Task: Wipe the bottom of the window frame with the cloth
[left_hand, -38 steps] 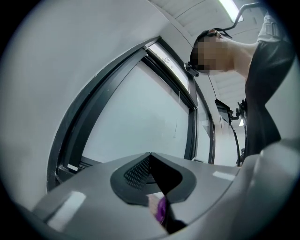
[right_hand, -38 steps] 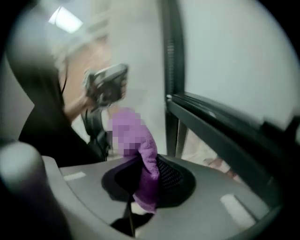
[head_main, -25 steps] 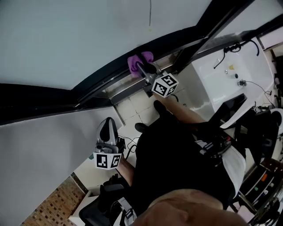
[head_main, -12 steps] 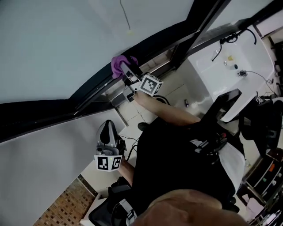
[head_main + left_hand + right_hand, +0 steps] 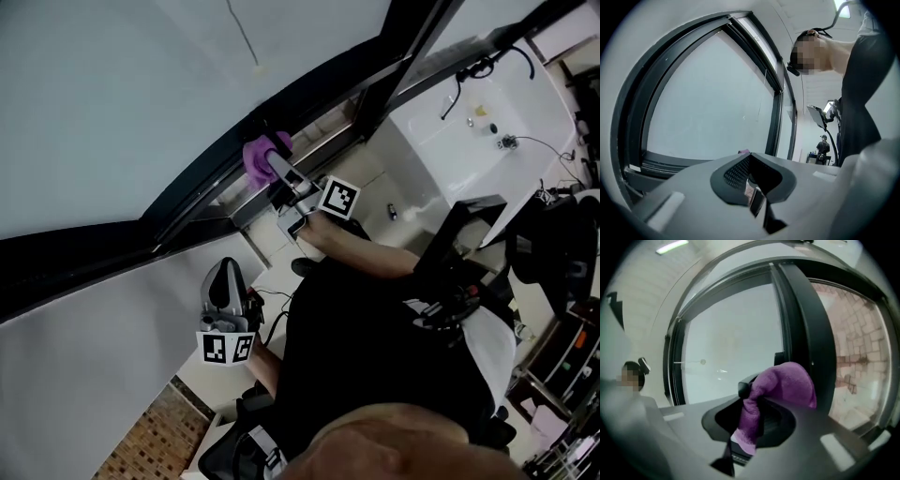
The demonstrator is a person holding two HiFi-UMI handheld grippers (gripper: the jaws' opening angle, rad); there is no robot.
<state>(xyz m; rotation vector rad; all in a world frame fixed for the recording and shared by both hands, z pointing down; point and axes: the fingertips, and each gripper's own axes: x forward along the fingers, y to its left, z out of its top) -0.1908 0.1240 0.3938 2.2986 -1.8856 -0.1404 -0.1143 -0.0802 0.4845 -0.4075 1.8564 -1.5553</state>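
We are looking down at a white bench (image 5: 506,103) lying at the upper right, pale floor tiles (image 5: 370,183) showing just beside it, brick-patterned paving (image 5: 141,436) showing at the lower left, a distant person (image 5: 823,146) standing far off, and a ceiling light strip (image 5: 672,246) glowing overhead.

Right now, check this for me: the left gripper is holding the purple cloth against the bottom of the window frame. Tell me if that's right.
Wrong gripper. The right gripper is holding the purple cloth against the bottom of the window frame; the right gripper view shows the cloth clamped in its jaws.
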